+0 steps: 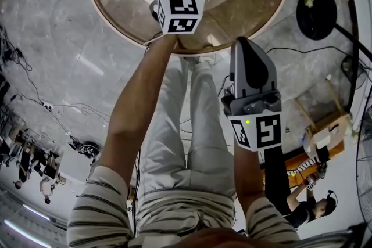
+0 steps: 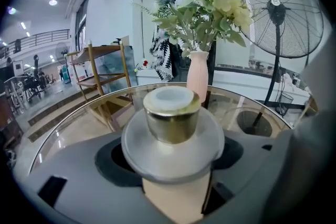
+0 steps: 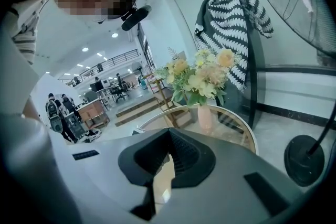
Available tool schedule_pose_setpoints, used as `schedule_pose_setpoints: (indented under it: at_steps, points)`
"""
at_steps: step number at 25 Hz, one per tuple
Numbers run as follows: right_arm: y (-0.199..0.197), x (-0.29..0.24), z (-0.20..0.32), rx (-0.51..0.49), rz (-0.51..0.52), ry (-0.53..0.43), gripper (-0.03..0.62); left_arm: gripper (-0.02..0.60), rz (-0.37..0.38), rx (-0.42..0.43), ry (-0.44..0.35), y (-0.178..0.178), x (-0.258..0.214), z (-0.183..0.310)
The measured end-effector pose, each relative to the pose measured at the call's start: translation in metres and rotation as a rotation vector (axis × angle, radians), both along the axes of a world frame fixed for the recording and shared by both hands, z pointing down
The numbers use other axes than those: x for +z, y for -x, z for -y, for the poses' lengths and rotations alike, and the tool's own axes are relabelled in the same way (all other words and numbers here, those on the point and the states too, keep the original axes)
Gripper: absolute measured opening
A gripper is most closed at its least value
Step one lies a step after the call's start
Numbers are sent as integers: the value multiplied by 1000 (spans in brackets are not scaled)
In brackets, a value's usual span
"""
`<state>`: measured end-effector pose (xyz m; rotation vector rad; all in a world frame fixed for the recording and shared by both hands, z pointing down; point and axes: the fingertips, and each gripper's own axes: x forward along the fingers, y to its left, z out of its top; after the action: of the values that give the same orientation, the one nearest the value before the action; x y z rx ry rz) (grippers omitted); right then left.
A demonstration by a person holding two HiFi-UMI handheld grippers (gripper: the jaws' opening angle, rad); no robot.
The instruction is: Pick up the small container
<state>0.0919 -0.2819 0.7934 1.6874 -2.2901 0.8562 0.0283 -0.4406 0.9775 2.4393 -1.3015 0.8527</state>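
Small container (image 2: pixel 172 113) stands on the glass table (image 2: pixel 79 123) at my 12 o'clock, between the left gripper's (image 2: pixel 173 157) spread jaws, not yet pinched. I'd centre both pads on its gold wall, then squeeze gently. The right gripper (image 3: pixel 168 147), clamped on nothing, waits at 5 o'clock.

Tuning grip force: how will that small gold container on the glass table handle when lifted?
Small container looks rigid, shiny metal: probably slippery to grip. Short and wide, so unlikely to tip. Glass table may let it slide.
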Motion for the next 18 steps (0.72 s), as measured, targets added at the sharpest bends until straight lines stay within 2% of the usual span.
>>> schedule_pose_setpoints:
  at_steps: [11,18]
  points:
    - [-2,-14,-6,-3,-14,-19,9,331,-22,-41,22,10,-11,-6]
    - [3,-41,-7,-8,-23,-52,9,331,-42,-63,13,21,-45,-12]
